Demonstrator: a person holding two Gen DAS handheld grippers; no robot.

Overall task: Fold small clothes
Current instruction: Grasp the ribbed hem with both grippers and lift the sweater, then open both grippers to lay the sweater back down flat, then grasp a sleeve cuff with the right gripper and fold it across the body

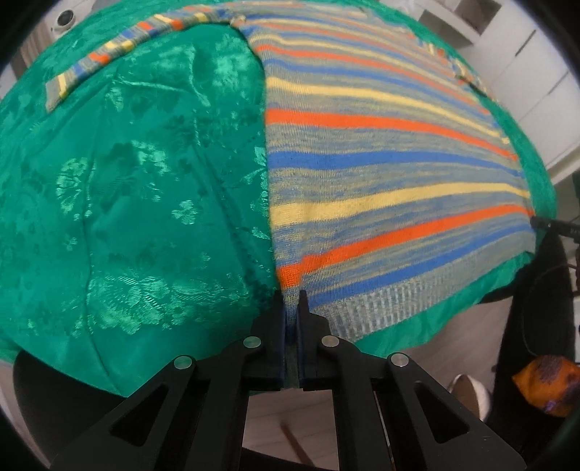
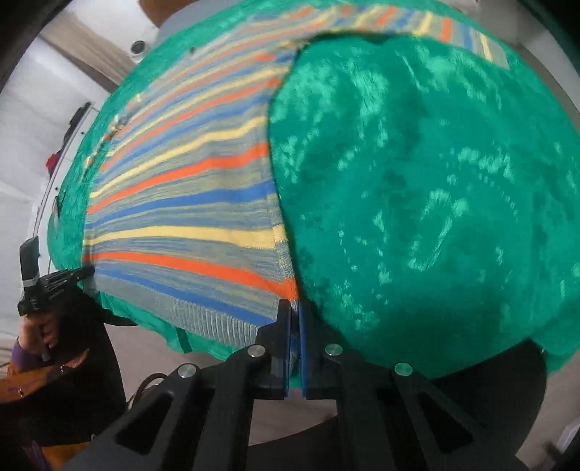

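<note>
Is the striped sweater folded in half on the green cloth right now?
No, the striped sweater lies spread flat on the green cloth, one sleeve stretched out sideways.

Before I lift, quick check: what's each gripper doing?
Left gripper: closed on the striped sweater hem corner.
Right gripper: closed on its other hem corner.

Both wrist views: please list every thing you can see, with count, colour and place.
striped sweater: one, orange, blue, yellow and grey stripes, spread flat on the cloth, sleeves out to the sides.
green tablecloth: one, shiny green with a flower pattern, covering the table.
white camera: one, beyond the far edge of the table.
white cabinets: several doors, in the background.
left gripper: one, black, shut on the sweater's hem corner.
right gripper: one, black with blue pads, shut on the opposite hem corner.
hand: one, holding the left gripper's handle.
</note>
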